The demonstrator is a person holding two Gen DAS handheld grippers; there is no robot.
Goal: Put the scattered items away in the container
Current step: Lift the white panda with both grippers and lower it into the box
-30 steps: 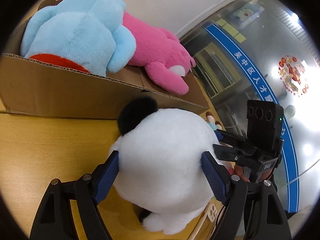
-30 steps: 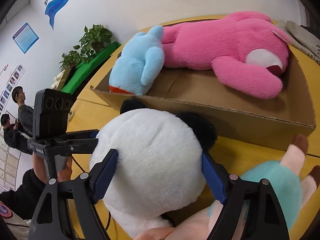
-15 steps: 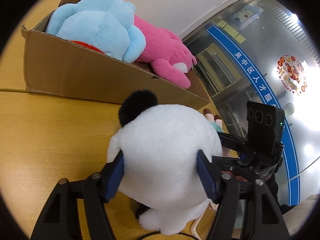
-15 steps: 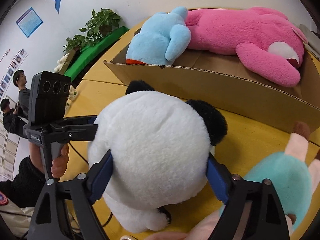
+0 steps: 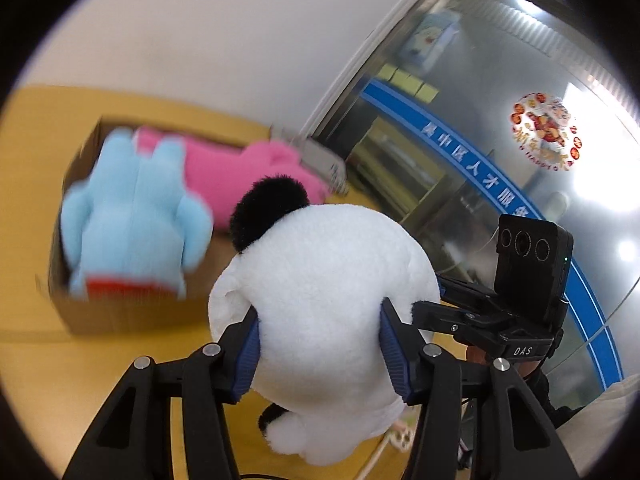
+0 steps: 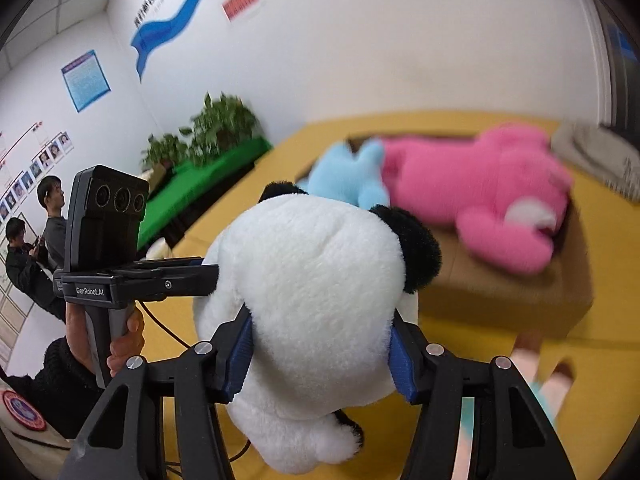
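We see a white wall (image 6: 400, 40) with a blue wave graphic (image 6: 176, 20) and a potted plant (image 6: 208, 136) below. Beside 2 bystanders (image 6: 36, 240), a yellow tabletop (image 5: 36, 380) reaches toward a glass partition (image 5: 500, 80).

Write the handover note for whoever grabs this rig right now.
Left tool: shut on the panda plush.
Right tool: shut on the same panda, which hangs above the yellow table, not yet over the cardboard box.
Done: blue plush and pink plush lie in the box.
Left: carry the panda into the box and release. Then fetch the teal-and-pink plush on the table beside the box.
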